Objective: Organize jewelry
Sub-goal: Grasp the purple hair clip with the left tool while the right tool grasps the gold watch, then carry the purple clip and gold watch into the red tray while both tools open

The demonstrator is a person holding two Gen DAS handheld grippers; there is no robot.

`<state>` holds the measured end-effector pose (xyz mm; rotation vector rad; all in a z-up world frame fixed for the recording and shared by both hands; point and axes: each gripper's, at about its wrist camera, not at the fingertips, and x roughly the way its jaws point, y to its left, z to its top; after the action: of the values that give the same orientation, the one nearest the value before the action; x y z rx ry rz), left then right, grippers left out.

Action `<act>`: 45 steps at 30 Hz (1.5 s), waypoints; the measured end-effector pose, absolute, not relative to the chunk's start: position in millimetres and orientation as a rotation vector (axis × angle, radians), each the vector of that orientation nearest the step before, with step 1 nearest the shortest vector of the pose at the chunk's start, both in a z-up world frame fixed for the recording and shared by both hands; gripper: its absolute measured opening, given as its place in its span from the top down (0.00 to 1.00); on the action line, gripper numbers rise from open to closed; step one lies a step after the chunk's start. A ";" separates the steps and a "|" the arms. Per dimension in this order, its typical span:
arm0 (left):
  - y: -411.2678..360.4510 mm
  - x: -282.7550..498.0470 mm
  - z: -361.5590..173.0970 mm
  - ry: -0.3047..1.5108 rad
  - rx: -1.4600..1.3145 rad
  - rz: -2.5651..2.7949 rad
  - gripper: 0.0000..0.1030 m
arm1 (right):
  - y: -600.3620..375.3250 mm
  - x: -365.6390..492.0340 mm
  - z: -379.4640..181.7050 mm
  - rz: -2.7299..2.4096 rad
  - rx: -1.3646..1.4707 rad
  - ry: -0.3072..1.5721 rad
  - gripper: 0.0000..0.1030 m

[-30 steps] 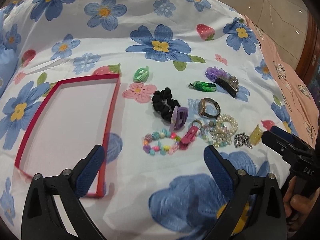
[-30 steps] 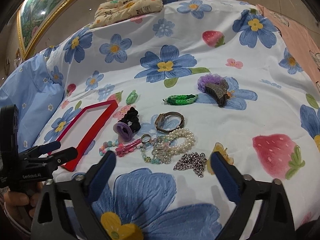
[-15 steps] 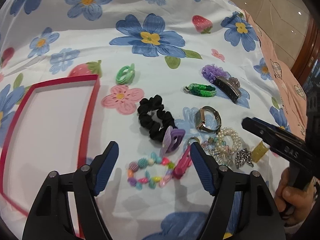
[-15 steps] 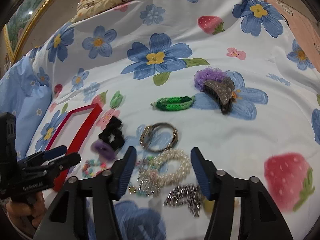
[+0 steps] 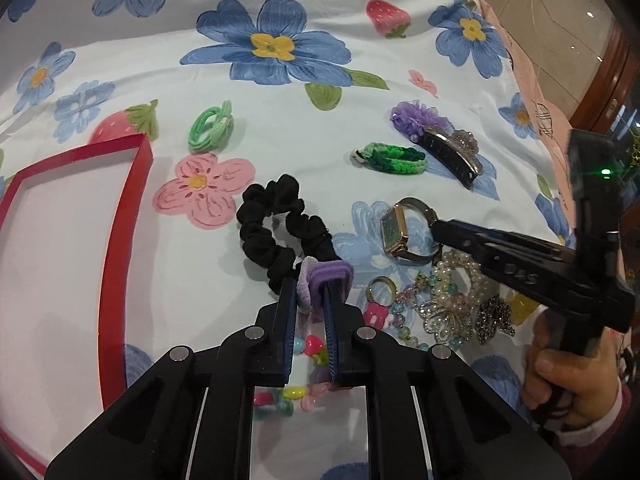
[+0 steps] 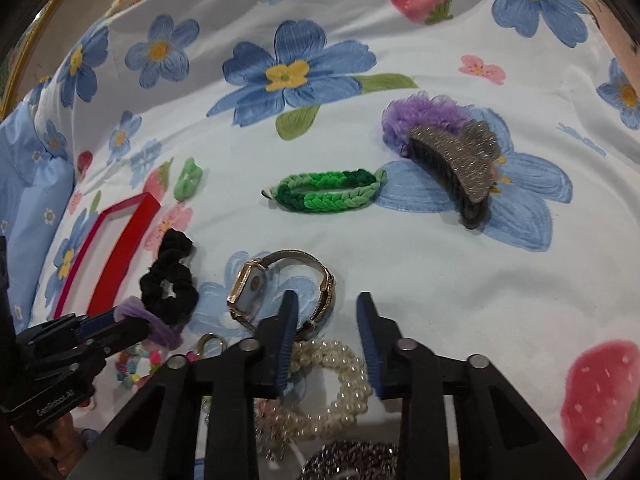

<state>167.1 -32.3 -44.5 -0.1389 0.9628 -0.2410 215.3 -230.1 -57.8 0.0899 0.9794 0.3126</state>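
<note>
Tools low in frame: left tool (image 5: 310,298) pinches purple hair clip (image 5: 326,276); right tool (image 6: 326,322) closing, apparently around watch band (image 6: 326,288).

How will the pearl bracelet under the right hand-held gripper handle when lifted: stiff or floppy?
Probably floppy: the pearl bracelet lies in loose beaded coils, so it should sag and drape. Likely slippery, since the beads are round and glossy. It may snag, as it touches the watch strap and the bead pile. The right hand-held gripper is closing over it.

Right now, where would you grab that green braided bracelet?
Take the green braided bracelet across one long side of its loop, coming straight down from above. It lies flat on the bedsheet as a thin oval, clear of the hair claw.
</note>
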 end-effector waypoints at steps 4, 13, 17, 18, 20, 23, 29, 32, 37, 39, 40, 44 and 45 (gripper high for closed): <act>-31.2 166.0 -40.0 0.949 -0.140 -0.258 0.90 | -221.7 218.0 -61.4 0.316 0.056 0.978 0.91; -8.4 150.7 -15.3 0.896 -0.186 -0.253 0.90 | -219.8 210.1 -39.1 0.350 0.107 0.915 0.94; 10.4 139.9 -6.1 0.878 -0.212 -0.228 0.90 | -208.3 202.7 -26.0 0.383 0.112 0.894 0.94; 17.1 137.1 -4.1 0.875 -0.220 -0.219 0.90 | -205.1 201.4 -23.5 0.392 0.113 0.890 0.94; 28.5 133.0 -2.0 0.871 -0.234 -0.202 0.90 | -195.9 198.8 -18.7 0.410 0.105 0.884 0.94; 46.7 126.8 -0.1 0.867 -0.255 -0.170 0.90 | -180.2 194.3 -12.1 0.443 0.095 0.874 0.94; 81.9 117.3 0.5 0.861 -0.297 -0.110 0.90 | -144.4 187.7 -1.0 0.509 0.075 0.857 0.94; 95.7 114.6 -1.0 0.863 -0.309 -0.084 0.90 | -127.1 186.9 0.5 0.539 0.066 0.856 0.94; 120.9 112.3 -3.9 0.868 -0.327 -0.041 0.90 | -95.0 187.8 1.4 0.597 0.061 0.857 0.94; 132.3 113.6 -6.5 0.874 -0.340 -0.030 0.90 | -83.8 188.8 1.4 0.618 0.067 0.857 0.94; 136.8 114.1 -7.5 0.877 -0.347 -0.027 0.90 | -78.1 189.6 1.9 0.627 0.067 0.857 0.94; 155.8 122.1 -13.2 0.894 -0.361 -0.009 0.90 | -51.1 195.2 3.9 0.670 0.065 0.848 0.94; 161.6 125.5 -15.9 0.904 -0.362 0.001 0.90 | -46.2 196.6 2.9 0.679 0.064 0.849 0.94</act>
<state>125.5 161.6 -15.9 -0.3618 0.9036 0.0008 196.6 -46.2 2.9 0.0644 0.8491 0.6793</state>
